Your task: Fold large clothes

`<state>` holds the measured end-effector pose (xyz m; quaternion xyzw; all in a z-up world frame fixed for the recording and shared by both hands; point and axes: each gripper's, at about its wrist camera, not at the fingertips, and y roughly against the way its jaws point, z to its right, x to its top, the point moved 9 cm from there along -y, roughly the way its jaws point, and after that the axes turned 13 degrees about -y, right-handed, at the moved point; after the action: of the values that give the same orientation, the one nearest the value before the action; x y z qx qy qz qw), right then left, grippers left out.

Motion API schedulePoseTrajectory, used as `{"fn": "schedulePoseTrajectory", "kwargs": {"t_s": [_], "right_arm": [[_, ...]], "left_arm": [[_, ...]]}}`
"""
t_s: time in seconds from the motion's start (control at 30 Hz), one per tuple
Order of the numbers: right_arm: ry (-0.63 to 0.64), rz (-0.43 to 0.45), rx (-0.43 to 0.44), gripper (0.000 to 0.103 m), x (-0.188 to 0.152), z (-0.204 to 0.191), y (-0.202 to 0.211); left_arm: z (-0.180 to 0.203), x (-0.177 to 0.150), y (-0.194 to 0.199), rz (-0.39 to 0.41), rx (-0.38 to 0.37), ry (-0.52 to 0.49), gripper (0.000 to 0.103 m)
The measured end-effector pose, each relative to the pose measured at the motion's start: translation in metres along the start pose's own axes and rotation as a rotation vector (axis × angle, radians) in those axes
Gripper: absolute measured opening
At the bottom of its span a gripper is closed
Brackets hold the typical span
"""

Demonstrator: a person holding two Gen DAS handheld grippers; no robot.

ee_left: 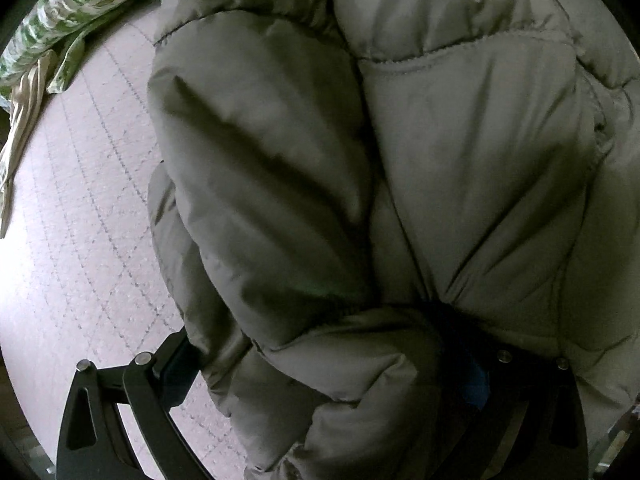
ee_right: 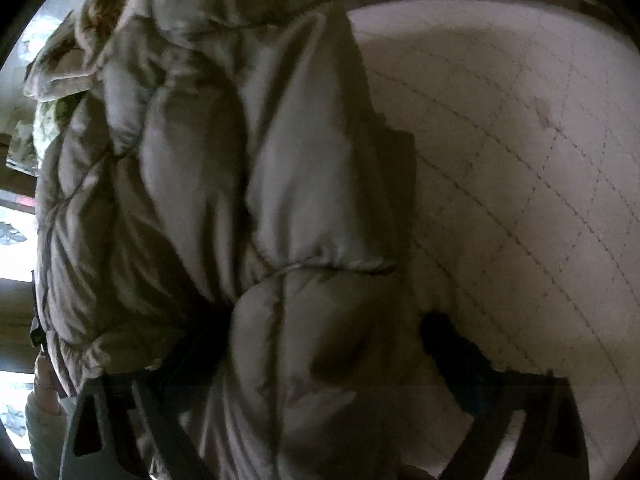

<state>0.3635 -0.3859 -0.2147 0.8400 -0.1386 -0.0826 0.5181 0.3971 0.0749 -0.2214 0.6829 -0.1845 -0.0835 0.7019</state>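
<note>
Pale quilted mattress [ee_left: 80, 200], green-and-white patterned bedding [ee_left: 76, 4] at its far edge

No text, label, brand, number or sign can be read in either wrist view. The grey puffer jacket [ee_left: 400, 160] shows only plain quilted fabric and stitching, with no tag or logo facing the cameras. The quilted mattress [ee_right: 520, 160] beside the jacket bears only stitched diamond lines, and the green patterned bedding [ee_left: 72, 4] beyond it carries no lettering.
</note>
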Motion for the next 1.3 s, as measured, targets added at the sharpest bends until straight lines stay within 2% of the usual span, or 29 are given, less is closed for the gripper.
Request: {"fn": "schedulePoseTrajectory", "kwargs": {"t_s": [0.03,0.07,0.13,0.17,0.23,0.27,0.33,0.43,0.6,0.83,1.13,1.3], "right_arm": [[-0.006,0.005,0.063,0.063,-0.005,-0.009,0.003],[-0.010,0.022,0.074,0.056,-0.008,-0.013,0.006],[0.024,0.059,0.049,0.053,-0.012,-0.019,0.007],[0.023,0.075,0.054,0.048,-0.014,-0.021,0.009],[0.024,0.106,0.055,0.040,-0.017,-0.026,0.015],[0.037,0.123,0.041,0.037,-0.020,-0.029,0.019],[0.055,0.156,0.019,0.034,-0.026,-0.038,0.028],[0.074,0.196,0.008,0.031,-0.030,-0.052,0.043],[0.087,0.252,0.037,0.029,-0.045,-0.070,0.079],[0.111,0.306,0.075,0.029,-0.050,-0.080,0.127],[0.142,0.346,0.094,0.029,-0.058,-0.117,0.152],[0.155,0.353,0.096,0.029,-0.065,-0.127,0.161]], "left_arm": [[0.002,0.000,0.002,0.008,0.001,0.002,0.103],[0.000,0.000,0.003,0.018,0.000,0.005,0.103],[0.001,-0.005,0.010,0.054,-0.010,0.007,0.094],[0.002,-0.005,0.014,0.072,-0.014,0.007,0.090],[0.005,-0.005,0.024,0.112,-0.022,0.002,0.069],[0.006,-0.004,0.029,0.122,-0.022,0.006,0.064],[0.006,-0.004,0.037,0.130,-0.016,0.002,0.048],[0.006,-0.003,0.053,0.154,-0.006,0.002,0.036],[0.005,-0.002,0.091,0.237,0.003,0.011,0.032],[0.014,0.000,0.127,0.292,-0.001,0.017,0.032],[0.033,0.004,0.161,0.328,0.005,-0.002,0.032],[0.047,-0.006,0.178,0.339,0.003,-0.017,0.032]]}}
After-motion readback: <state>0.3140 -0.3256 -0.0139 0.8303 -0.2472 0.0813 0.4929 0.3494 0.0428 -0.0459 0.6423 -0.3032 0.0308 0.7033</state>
